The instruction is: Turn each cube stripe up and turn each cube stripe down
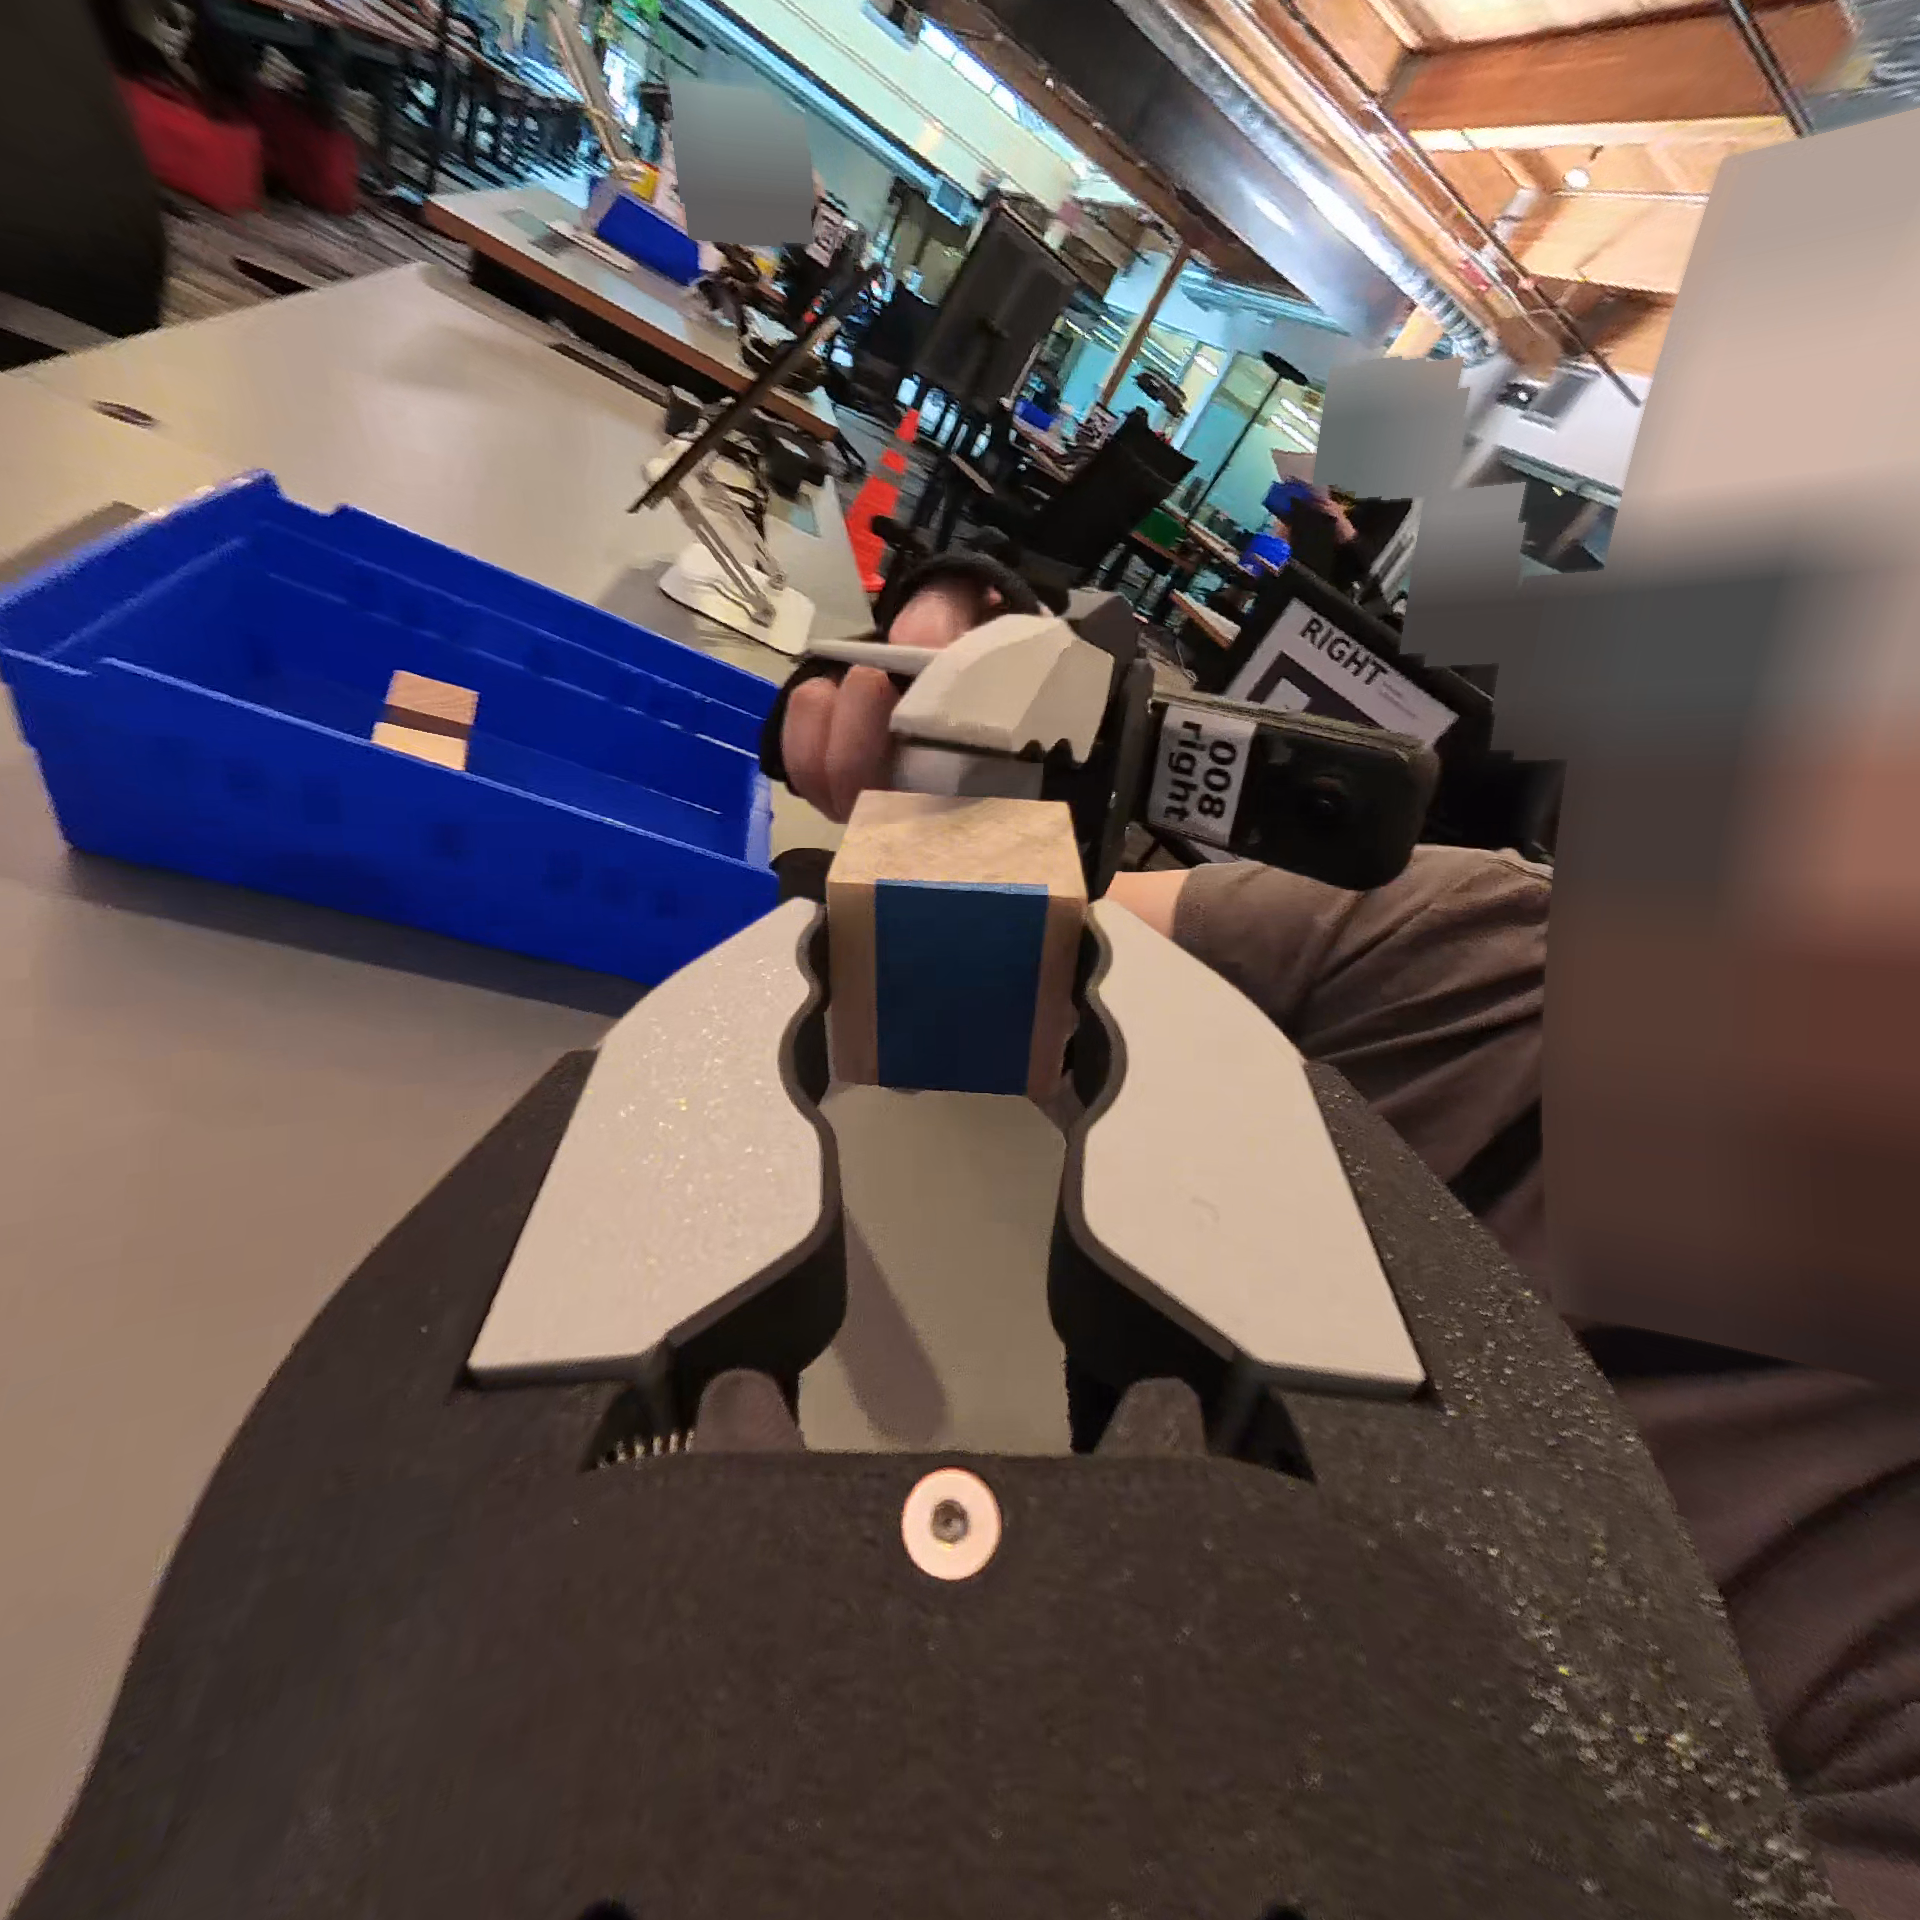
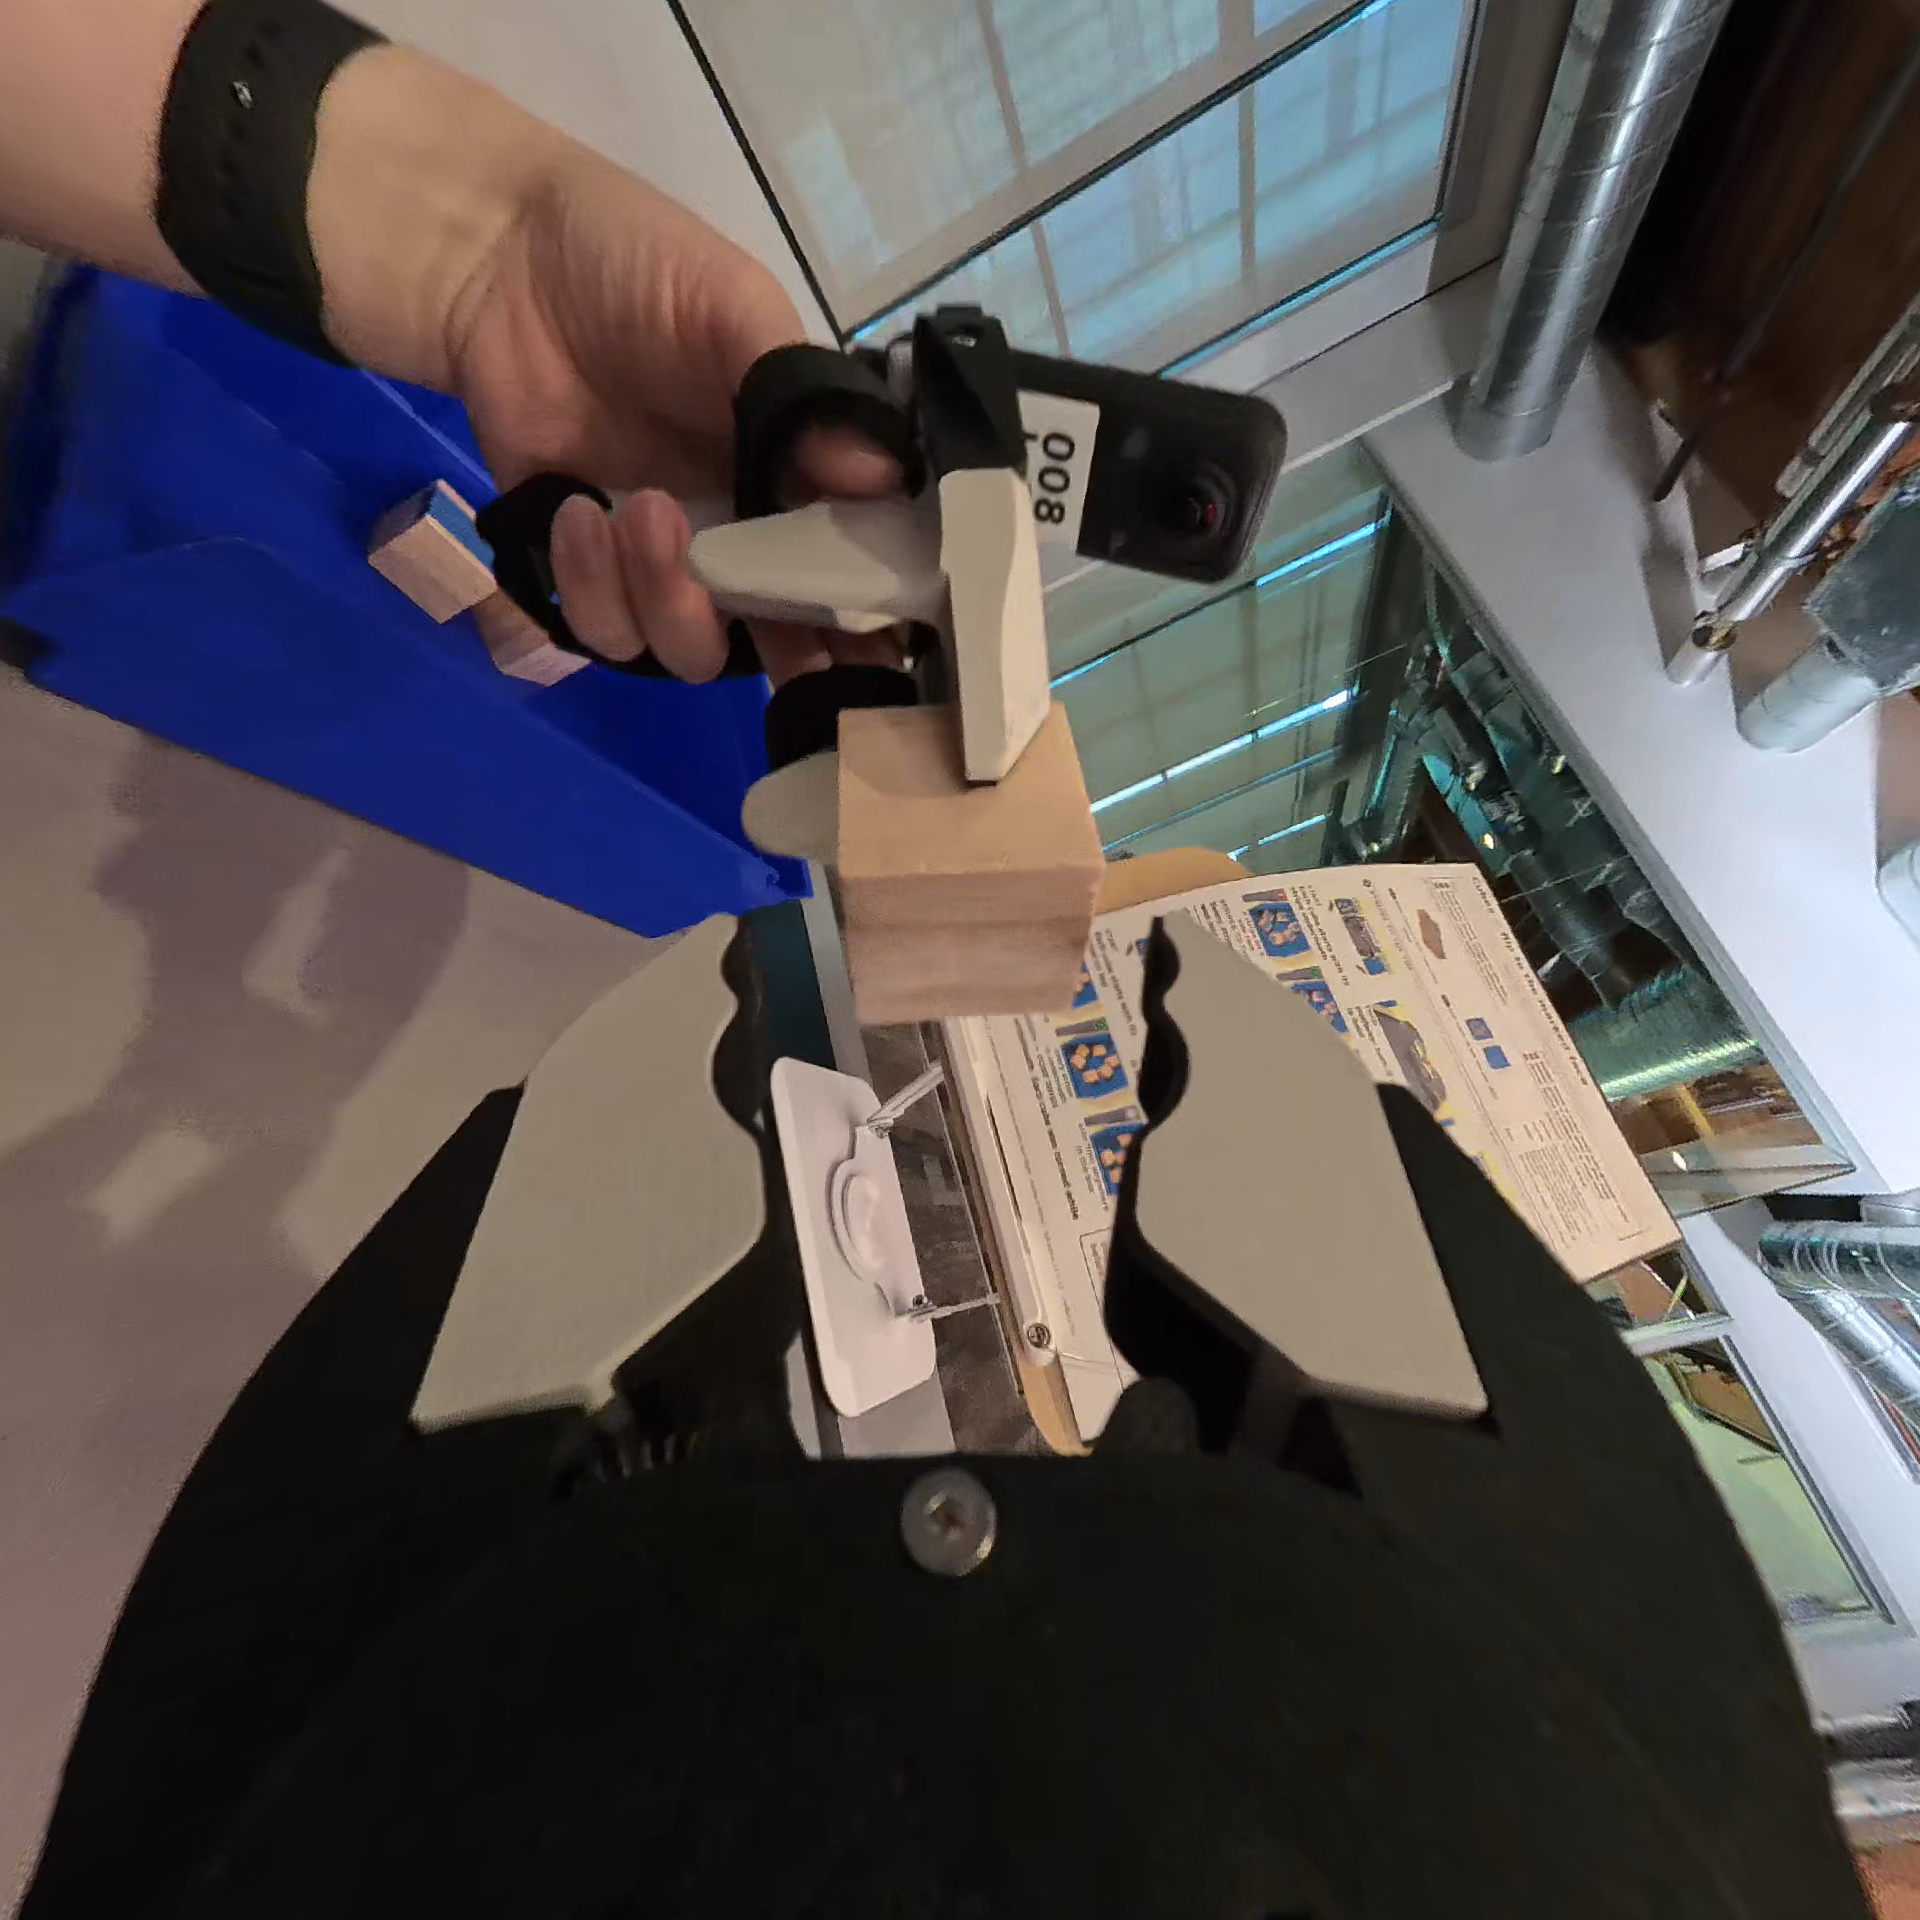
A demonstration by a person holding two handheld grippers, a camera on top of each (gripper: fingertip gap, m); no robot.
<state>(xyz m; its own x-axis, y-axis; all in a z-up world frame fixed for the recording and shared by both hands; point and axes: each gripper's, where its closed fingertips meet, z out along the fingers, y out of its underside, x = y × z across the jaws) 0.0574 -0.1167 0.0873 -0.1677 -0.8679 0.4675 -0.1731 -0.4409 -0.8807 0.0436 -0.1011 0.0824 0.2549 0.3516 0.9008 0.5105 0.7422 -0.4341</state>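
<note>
The left gripper (image 1: pixel 956 997) is clamping a wooden cube (image 1: pixel 956 935) w/ a blue stripe (image 1: pixel 958 987), both pads pressing on its side faces, holding it in the air above the grey table (image 1: pixel 260 1143) just beside the blue bin (image 1: pixel 436 831). The stripe is facing back toward the left camera, not up or down. The right gripper (image 2: pixel 951 997) is standing wide open w/ nothing betw. its fingers, the cube (image 2: pixel 966 894) sitting just ahead of the tips.

Risks, as judged from here:
- Handover slip: if the left lets go before the right is pressing on the free faces, the cube is prob. dropping to the table or off the near edge.
- Finger clash: the right fingers are coming in close to the left's, so they may be knocking the cube askew in its grip.
- Wrong face: w/ plain wood toward the right camera, the stripe is hidden on that side; a bad turn is leaving it sideways.

More cubes (image 1: pixel 426 717) are lying in the bin.
</note>
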